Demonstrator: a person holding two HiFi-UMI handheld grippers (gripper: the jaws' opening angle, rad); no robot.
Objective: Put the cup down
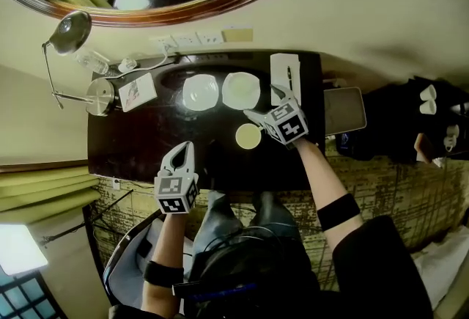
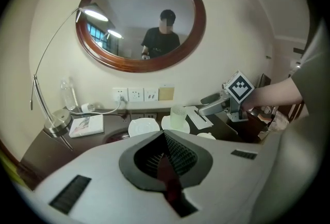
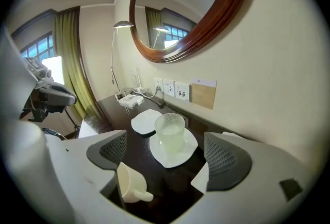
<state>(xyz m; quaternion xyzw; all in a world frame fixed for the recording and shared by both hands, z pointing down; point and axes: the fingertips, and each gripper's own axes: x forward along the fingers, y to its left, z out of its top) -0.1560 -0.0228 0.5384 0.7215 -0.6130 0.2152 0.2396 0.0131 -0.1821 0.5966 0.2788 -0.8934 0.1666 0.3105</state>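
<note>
Just beyond spread right tongs (image 3: 169,155), glass (image 3: 170,133) on saucer (image 3: 190,149); cup (image 3: 131,184) beside them; left tongs (image 2: 166,153) together.

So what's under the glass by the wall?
A white plate; the glass stands upright on it. The plate's near side shows, but the patch beneath the glass's base is covered.

Cup (image 3: 130,183) partly behind right hand-held gripper (image 3: 169,155) (handle shows).

Left gripper (image 1: 185,150) fingers closed together, right gripper (image 1: 267,106) fingers spread wide
</note>
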